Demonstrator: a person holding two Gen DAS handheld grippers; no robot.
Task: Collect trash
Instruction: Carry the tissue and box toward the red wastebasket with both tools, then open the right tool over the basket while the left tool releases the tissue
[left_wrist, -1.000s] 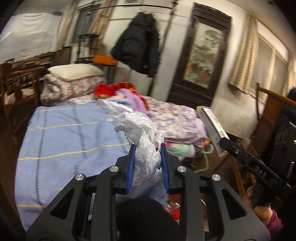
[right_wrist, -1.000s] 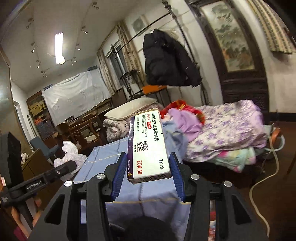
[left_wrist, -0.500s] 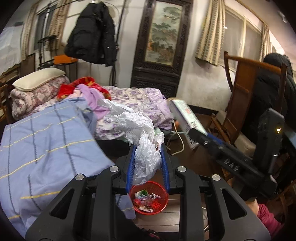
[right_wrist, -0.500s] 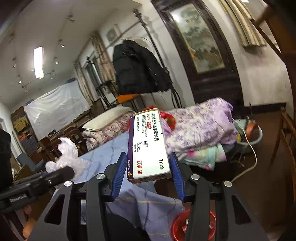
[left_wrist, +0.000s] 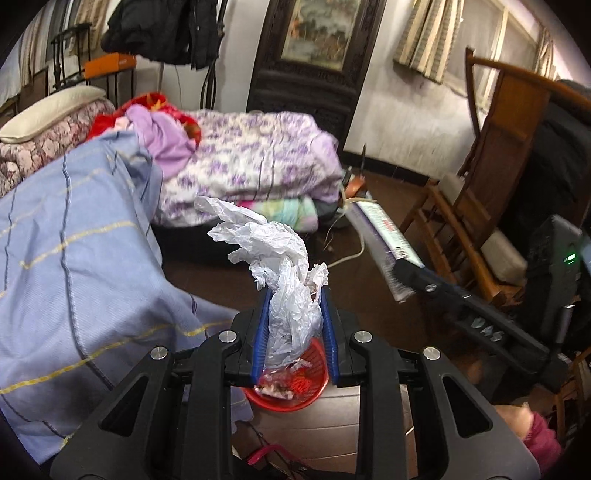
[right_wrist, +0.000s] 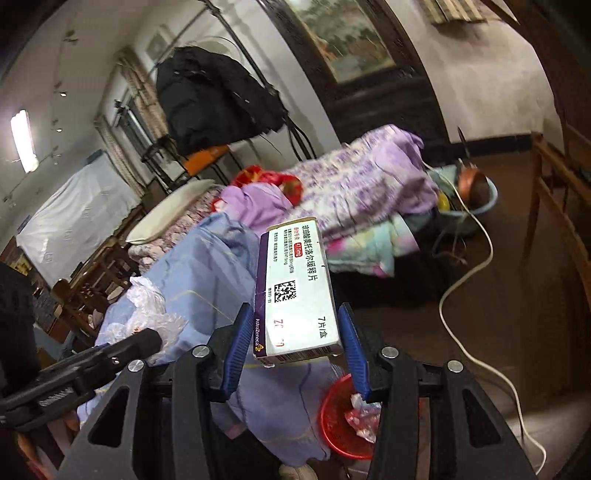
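My left gripper (left_wrist: 294, 295) is shut on a crumpled white plastic bag (left_wrist: 275, 266) that sticks up between its blue pads. Below it on the dark floor stands a red trash basket (left_wrist: 291, 391) with wrappers inside. My right gripper (right_wrist: 293, 321) is shut on a white and purple medicine box (right_wrist: 297, 291), held flat between the pads. The red basket (right_wrist: 334, 424) shows below and to the right of that gripper, partly hidden by a finger. In the left wrist view the right gripper (left_wrist: 406, 280) with the medicine box (left_wrist: 384, 243) reaches in from the right.
A bed with a blue striped sheet (left_wrist: 74, 258) hangs over the edge beside the basket. A purple floral quilt (left_wrist: 251, 162) lies behind. A white cable (right_wrist: 476, 321) runs across the floor. Wooden chairs (left_wrist: 491, 155) stand at the right. A person's hand (left_wrist: 532, 439) shows low right.
Both grippers have swung away from the bed top and tilted down toward the floor. The red basket has come into view under them. Both keep their hold.
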